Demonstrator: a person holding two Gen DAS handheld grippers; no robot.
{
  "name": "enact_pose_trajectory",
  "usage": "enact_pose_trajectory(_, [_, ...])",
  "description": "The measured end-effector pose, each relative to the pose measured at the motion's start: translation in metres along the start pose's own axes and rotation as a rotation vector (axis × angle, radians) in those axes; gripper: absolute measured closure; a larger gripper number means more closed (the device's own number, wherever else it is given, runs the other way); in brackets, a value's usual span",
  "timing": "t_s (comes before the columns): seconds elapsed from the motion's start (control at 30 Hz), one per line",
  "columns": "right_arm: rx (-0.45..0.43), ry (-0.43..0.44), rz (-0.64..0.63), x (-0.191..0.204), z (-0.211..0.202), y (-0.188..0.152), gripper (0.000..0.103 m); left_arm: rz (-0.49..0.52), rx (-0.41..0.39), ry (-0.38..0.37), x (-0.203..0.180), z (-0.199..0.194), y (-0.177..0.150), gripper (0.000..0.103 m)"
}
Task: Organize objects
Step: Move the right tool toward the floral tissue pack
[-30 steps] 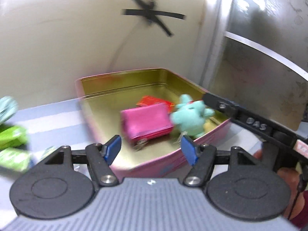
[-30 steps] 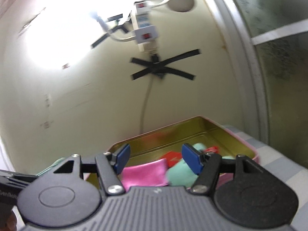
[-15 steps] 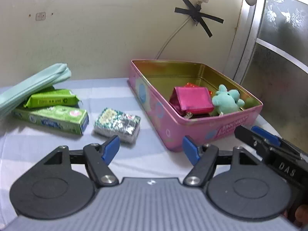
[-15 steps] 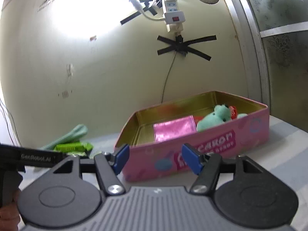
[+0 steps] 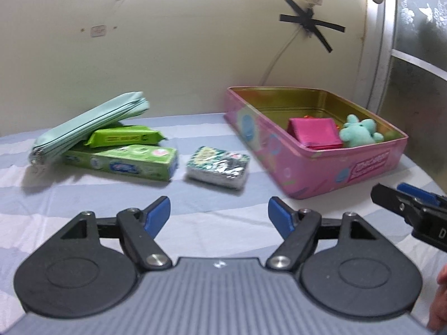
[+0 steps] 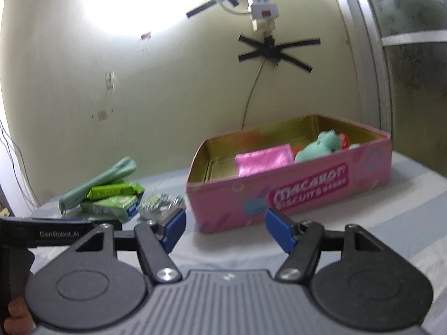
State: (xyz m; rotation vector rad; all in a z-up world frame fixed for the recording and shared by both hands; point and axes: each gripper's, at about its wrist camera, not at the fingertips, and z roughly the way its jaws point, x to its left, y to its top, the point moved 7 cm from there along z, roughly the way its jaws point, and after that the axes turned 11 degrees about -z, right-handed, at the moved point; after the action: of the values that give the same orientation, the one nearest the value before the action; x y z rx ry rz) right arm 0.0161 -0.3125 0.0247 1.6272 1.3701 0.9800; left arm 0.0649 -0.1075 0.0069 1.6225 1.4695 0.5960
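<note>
I hold my left hand-held gripper (image 5: 219, 213) tilted down over the striped blue-and-white cloth surface (image 5: 83, 195), its blue-padded jaws opening with nothing between them; my right hand-held gripper (image 6: 225, 227) sits lower and more level, its jaws opening too and just as empty, and its dark tip shows at the right edge of my left view. Ahead and to the right of the left gripper stands one open pink rectangular biscuit tin with a gold inside (image 5: 349, 167); from the right gripper it is straight ahead and near, its long lettered wall facing me. In the tin I count one shiny magenta square pouch (image 5: 315, 135), one mint-green plush toy (image 5: 360, 135) just beside it, and something red (image 6: 345, 141) mostly hidden behind them, too covered to name. Outside the tin I count four loose things, all ahead and left of both grippers: one small patterned green-and-white soft packet (image 5: 219, 167), the nearest to the left gripper; one long green cardboard box (image 5: 123, 162) to the left of it; one bright green wipes pack (image 5: 125, 138) lying on that box; and one pale mint zipped pencil pouch (image 5: 92, 125) leaning across the top of both. Between my grippers and these things the cloth lies bare. Behind everything is a cream wall with a white power strip (image 6: 262, 2), a cable and black tape crosses (image 6: 275, 51), and a frosted glass door (image 5: 419, 55) on the right.
</note>
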Motion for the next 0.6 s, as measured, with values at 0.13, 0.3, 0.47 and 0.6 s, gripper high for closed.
enact_pose_trajectory(0.13, [0.044, 0.011, -0.011, 0.013, 0.007, -0.006, 0.037, 0.001, -0.024, 0.046, 0.019, -0.001, -0.002, 0.024])
enact_pose_trajectory(0.3, [0.084, 0.025, -0.051, 0.033, 0.017, -0.013, 0.036, -0.02, -0.029, 0.086, 0.044, 0.0, -0.005, 0.024])
enact_pose_trajectory(0.47, [0.116, 0.041, -0.079, 0.05, 0.027, -0.018, 0.036, -0.04, -0.024, 0.115, 0.068, 0.005, -0.007, 0.024])
enact_pose_trajectory(0.6, [0.133, 0.052, -0.102, 0.062, 0.033, -0.021, 0.036, -0.06, -0.013, 0.131, 0.086, 0.011, -0.008, 0.024])
